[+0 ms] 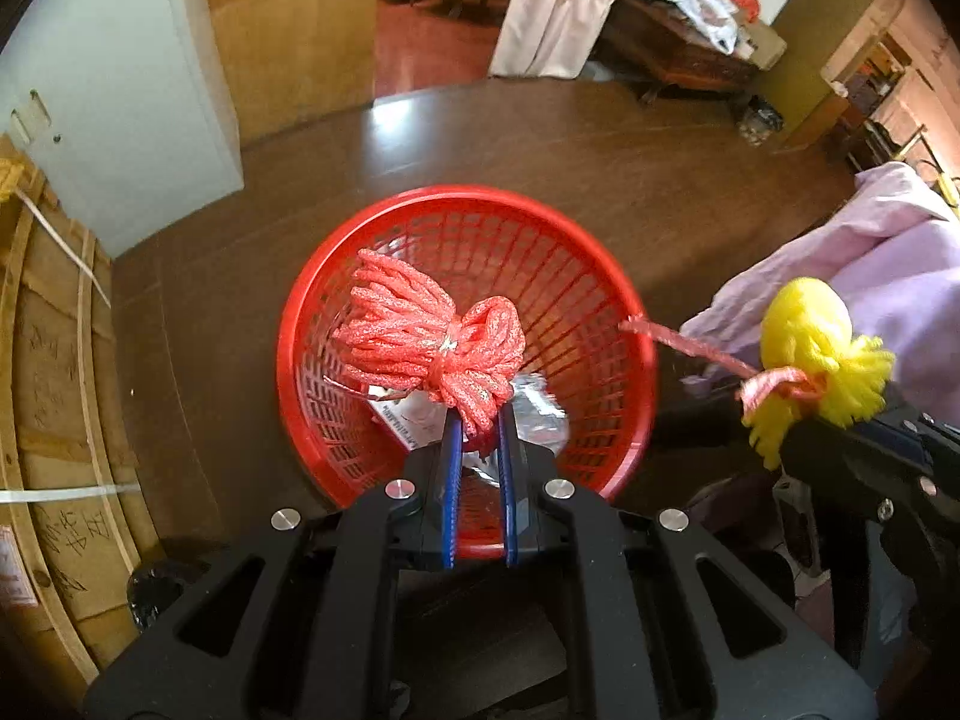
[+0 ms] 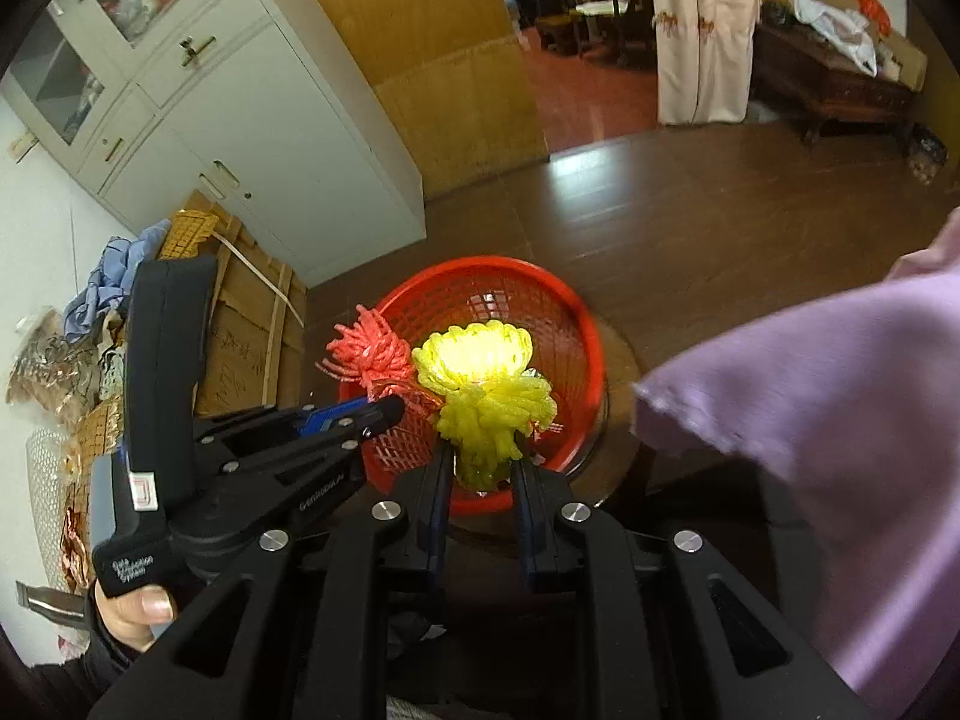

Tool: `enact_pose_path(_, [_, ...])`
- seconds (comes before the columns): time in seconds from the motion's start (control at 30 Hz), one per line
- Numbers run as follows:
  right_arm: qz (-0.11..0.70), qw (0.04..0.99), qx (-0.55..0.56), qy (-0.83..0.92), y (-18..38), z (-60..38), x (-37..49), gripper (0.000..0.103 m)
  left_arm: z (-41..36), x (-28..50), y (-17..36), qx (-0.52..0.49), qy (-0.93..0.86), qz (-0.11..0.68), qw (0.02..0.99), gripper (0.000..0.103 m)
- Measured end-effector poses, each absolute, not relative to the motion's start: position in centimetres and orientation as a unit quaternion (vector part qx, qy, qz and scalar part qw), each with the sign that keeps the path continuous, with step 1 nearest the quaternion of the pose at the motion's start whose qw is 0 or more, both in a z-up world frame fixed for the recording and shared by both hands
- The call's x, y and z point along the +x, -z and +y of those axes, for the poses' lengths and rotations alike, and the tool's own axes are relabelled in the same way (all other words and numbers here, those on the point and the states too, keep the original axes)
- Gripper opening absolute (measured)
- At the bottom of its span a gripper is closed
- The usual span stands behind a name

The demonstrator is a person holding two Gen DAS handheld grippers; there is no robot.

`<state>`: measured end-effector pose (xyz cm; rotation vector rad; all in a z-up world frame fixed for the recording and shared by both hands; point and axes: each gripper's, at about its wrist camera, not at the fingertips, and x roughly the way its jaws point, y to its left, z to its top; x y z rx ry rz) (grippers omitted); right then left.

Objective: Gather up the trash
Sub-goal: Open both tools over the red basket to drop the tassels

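Note:
A red plastic mesh basket [image 1: 564,276] stands on the brown floor, with crumpled foil and paper trash [image 1: 534,414] in its bottom. My left gripper [image 1: 478,429] is shut on a red foam net bundle [image 1: 432,339] and holds it over the basket. My right gripper [image 2: 480,462] is shut on a yellow foam net bundle [image 2: 486,384], also over the basket [image 2: 564,324]. The yellow bundle [image 1: 822,348] shows at the right of the left wrist view, beside the basket rim. The left gripper [image 2: 384,411] and its red bundle [image 2: 366,354] show in the right wrist view.
A lilac cloth [image 2: 828,420] hangs close on the right. A white cabinet [image 2: 240,138] and strapped cardboard [image 1: 54,360] stand on the left. A dark wooden bench [image 1: 678,54] with bags and a curtain [image 1: 558,6] stand at the far side.

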<state>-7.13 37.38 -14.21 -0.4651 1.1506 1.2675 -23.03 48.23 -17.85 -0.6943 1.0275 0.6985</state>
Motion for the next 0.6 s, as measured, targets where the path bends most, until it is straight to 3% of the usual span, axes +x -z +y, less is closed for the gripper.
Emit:
enact_pose_path(0.17, [0.532, 0.612, -0.187, -0.555, 16.3, 40.4, -6.7, 0.023, 49.1, -22.6, 18.5, -0.328, -0.326, 0.473, 0.750, 0.016])
enact_pose_path(0.3, [0.534, 0.607, -0.183, -0.559, 17.4, 42.2, -6.4, 0.037, 49.4, -22.8, 18.3, -0.333, -0.325, 0.471, 0.750, 0.022])
enact_pose_path(0.6, [0.525, 0.613, -0.175, -0.564, 16.2, 40.8, -6.0, 0.038, 49.1, -23.2, 17.0, -0.327, -0.329, 0.457, 0.758, 0.040])
